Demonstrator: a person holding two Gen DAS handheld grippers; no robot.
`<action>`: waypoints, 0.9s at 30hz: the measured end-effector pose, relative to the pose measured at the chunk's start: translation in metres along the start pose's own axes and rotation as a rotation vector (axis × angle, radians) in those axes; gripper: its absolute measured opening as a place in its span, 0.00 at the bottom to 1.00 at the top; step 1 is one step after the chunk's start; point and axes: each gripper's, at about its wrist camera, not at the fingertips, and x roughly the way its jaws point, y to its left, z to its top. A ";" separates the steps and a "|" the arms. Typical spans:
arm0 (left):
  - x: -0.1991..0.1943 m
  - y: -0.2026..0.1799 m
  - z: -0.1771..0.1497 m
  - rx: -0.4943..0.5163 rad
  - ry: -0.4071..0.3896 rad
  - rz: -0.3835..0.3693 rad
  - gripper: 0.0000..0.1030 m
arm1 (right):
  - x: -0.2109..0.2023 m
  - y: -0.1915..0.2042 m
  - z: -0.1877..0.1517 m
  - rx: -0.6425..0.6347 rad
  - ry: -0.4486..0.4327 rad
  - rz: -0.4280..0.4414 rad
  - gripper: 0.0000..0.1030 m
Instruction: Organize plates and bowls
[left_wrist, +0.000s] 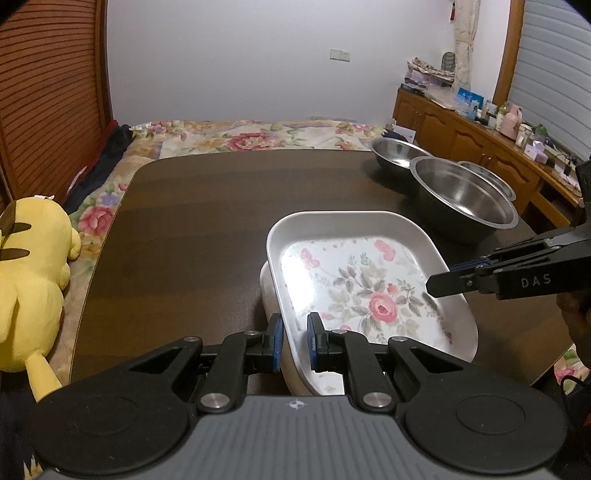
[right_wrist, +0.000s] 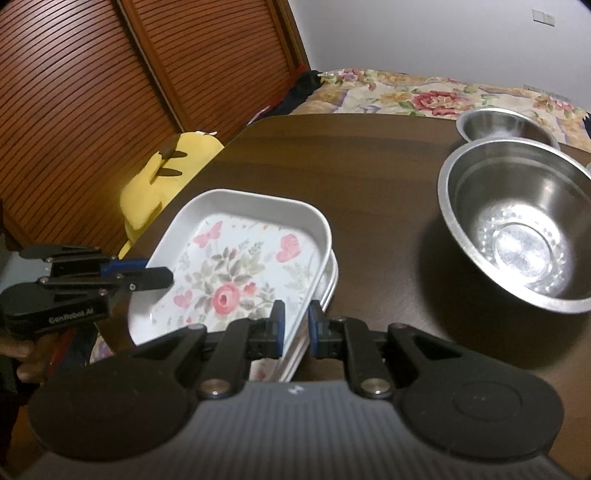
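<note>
A white rectangular plate with a rose print (left_wrist: 354, 280) (right_wrist: 236, 266) lies tilted over another white plate (left_wrist: 267, 291) (right_wrist: 330, 280) on the dark wooden table (left_wrist: 203, 221). My left gripper (left_wrist: 295, 339) is shut on its near left rim; in the right wrist view it (right_wrist: 162, 277) comes in from the left. My right gripper (right_wrist: 295, 325) is shut on the opposite rim and shows at the right edge of the left wrist view (left_wrist: 439, 280). I cannot tell whether the top plate touches the one beneath.
Three steel bowls stand at the table's far right: a large one (left_wrist: 465, 195) (right_wrist: 517, 236), a smaller one (left_wrist: 397, 151) (right_wrist: 506, 123) and one behind (left_wrist: 487, 177). A yellow plush toy (left_wrist: 33, 288) lies beside the table. A floral bed (left_wrist: 258, 140) and a wooden sideboard (left_wrist: 461, 133) lie beyond.
</note>
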 end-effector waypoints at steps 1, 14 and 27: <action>0.001 -0.001 0.000 0.001 0.001 0.003 0.15 | 0.001 -0.001 -0.001 0.004 -0.004 0.002 0.14; 0.006 -0.005 -0.004 0.028 -0.009 0.038 0.15 | -0.003 0.003 -0.020 0.041 -0.142 -0.025 0.14; 0.015 -0.003 -0.013 0.012 -0.003 0.049 0.15 | -0.004 0.008 -0.049 0.057 -0.278 -0.083 0.13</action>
